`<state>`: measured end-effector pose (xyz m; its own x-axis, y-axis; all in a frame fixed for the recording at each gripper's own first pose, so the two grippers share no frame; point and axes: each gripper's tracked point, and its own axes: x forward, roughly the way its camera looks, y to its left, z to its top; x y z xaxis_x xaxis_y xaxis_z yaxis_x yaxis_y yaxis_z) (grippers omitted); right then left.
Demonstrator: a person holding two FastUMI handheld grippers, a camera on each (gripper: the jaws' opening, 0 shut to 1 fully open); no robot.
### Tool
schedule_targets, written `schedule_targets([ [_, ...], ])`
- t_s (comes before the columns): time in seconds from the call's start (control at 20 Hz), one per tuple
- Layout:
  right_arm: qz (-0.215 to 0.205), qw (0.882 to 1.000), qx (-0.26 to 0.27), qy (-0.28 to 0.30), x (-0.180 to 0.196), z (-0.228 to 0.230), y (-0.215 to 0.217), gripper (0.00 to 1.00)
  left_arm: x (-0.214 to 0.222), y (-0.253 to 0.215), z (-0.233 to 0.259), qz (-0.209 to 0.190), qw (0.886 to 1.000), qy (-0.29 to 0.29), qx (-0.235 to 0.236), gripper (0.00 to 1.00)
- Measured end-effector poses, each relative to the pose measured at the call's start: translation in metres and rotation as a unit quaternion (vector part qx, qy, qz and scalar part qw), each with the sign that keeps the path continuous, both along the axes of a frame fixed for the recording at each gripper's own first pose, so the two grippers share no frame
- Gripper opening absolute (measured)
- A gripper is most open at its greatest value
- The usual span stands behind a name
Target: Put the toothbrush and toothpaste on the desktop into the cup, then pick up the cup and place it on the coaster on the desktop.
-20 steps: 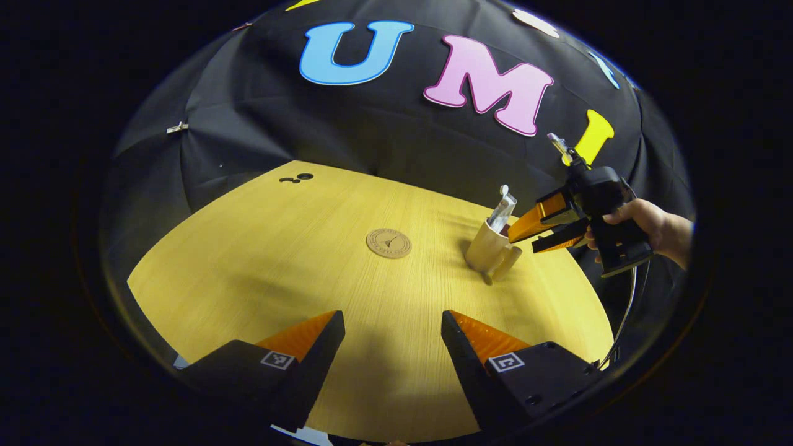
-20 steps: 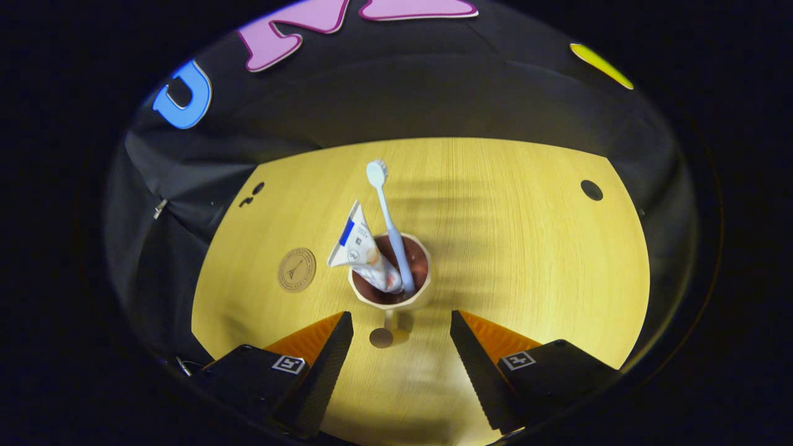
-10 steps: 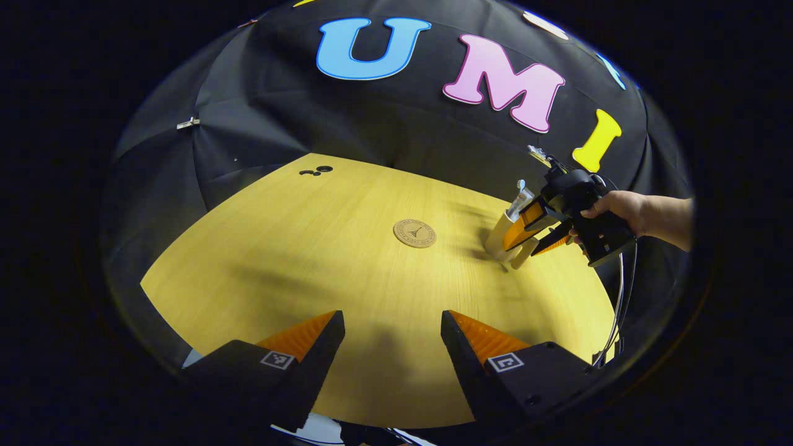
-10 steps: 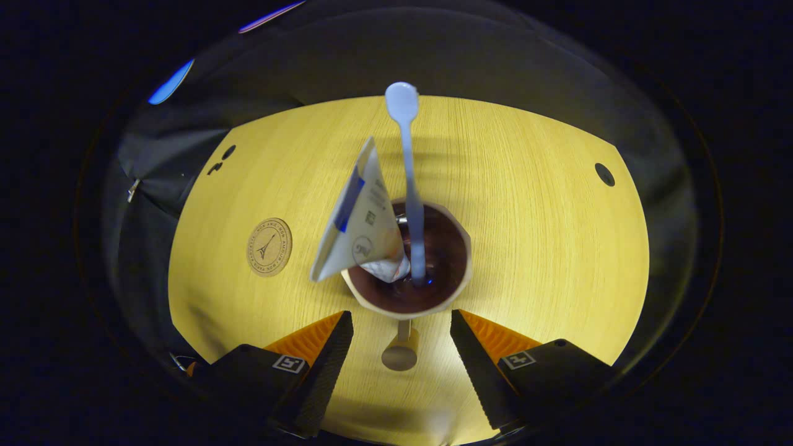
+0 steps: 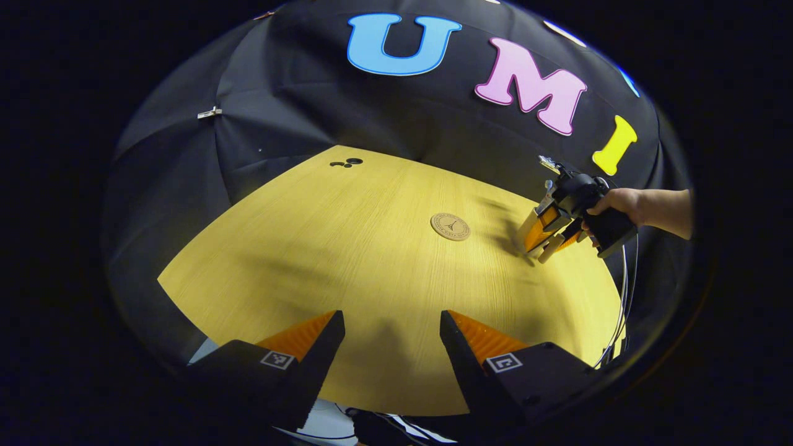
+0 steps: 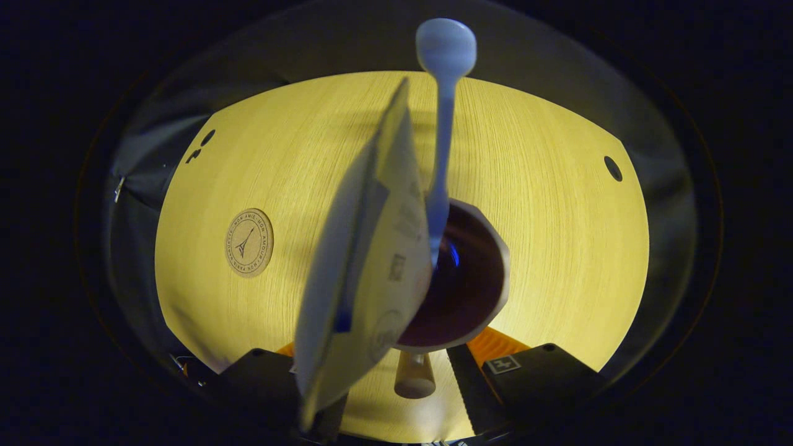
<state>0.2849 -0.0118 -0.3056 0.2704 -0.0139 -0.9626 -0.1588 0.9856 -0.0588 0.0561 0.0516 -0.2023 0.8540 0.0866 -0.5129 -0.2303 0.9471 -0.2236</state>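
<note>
In the right gripper view, the right gripper (image 6: 406,371) is at the bottom with its two fingers on either side of the cup's handle (image 6: 414,379), which points toward 6 o'clock. The cup (image 6: 489,272) sits just beyond the fingers, and its dark inside faces the camera. The toothpaste (image 6: 362,272) leans out of the cup toward 7 o'clock and hides most of the left finger, so I cannot tell if the fingers press on the handle or are only beside it. The toothbrush (image 6: 441,111) stands in the cup and its head points to 12 o'clock. The coaster (image 6: 248,242) lies flat on the desktop (image 6: 557,217) at 9 o'clock from the cup, well apart from it. A dark round hole (image 6: 613,168) is in the desktop at 2 o'clock.

In the left gripper view, the left gripper (image 5: 391,347) hangs above the near edge of the desktop with its fingers spread and nothing between them. Far away at 2 o'clock, a hand (image 5: 610,204) holds the right gripper at the cup, and the coaster is just to the left of them.

Compared with one second ago, the right gripper has come down much closer to the cup, so the handle is now between its fingers. The left gripper has moved back, and the cup looks smaller in its view.
</note>
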Motion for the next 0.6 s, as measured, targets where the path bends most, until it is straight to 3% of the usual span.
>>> schedule_targets([
  [0.05, 0.0, 1.0, 0.002, 0.003, -0.001, 0.0, 0.001, 0.81, 0.0, -0.002, -0.002, -0.003, 1.0, 0.001, 0.001, 0.96],
  [0.2, 0.004, 1.0, 0.003, 0.008, -0.004, -0.001, 0.005, 0.75, 0.0, -0.007, -0.005, -0.014, 1.0, 0.007, 0.007, 0.96],
  [0.35, 0.006, 1.0, -0.002, 0.01, -0.005, -0.004, 0.005, 0.55, 0.001, -0.012, -0.004, -0.024, 1.0, 0.007, 0.013, 0.96],
  [0.6, 0.002, 1.0, -0.012, 0.01, -0.006, 0.0, 0.0, 0.53, 0.005, -0.015, -0.004, -0.03, 1.0, 0.004, 0.009, 0.96],
])
